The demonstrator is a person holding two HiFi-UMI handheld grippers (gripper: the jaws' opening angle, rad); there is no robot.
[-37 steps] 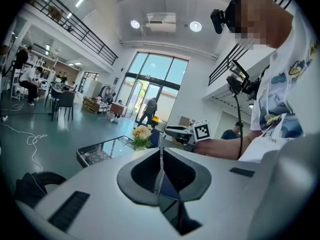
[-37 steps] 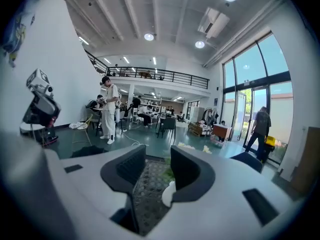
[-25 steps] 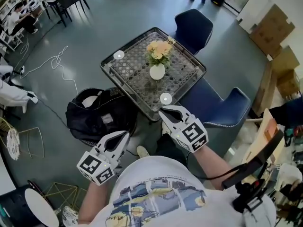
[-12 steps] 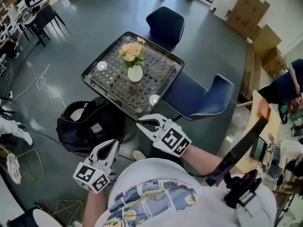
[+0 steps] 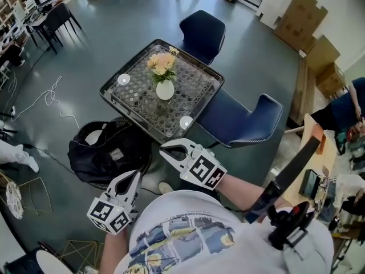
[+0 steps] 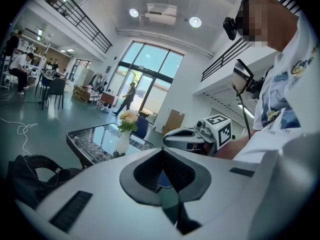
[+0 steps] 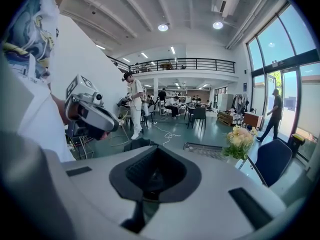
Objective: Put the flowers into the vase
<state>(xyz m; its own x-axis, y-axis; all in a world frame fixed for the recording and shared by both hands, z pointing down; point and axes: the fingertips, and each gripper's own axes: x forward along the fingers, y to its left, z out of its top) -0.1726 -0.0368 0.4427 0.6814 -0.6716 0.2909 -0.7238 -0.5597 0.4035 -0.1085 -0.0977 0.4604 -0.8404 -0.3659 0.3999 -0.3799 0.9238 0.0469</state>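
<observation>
Peach and cream flowers [image 5: 161, 63] stand upright in a white vase [image 5: 165, 90] in the middle of a square mesh-topped table [image 5: 199, 93]. Both grippers are held near my body, well short of the table. My left gripper [image 5: 135, 176] is shut and empty above the floor beside a black bag. My right gripper [image 5: 163, 148] is shut with nothing in it, just off the table's near corner. The left gripper view shows the flowers [image 6: 128, 120], the vase [image 6: 123, 141] and the right gripper [image 6: 175, 136] beyond the closed jaws. In the right gripper view the flowers [image 7: 239, 138] are at the right.
A black bag [image 5: 108, 147] lies on the floor left of the table. Two dark blue chairs [image 5: 202, 30] [image 5: 245, 121] stand at its far and right sides. Two small round discs [image 5: 124, 79] [image 5: 185, 123] sit on the tabletop. Cardboard boxes [image 5: 302, 16] are at the upper right, a white cable [image 5: 54, 96] at the left.
My right gripper has drifted left and back from the table's near corner. The left gripper has shifted a little. The flowers and vase have not moved on the table.
</observation>
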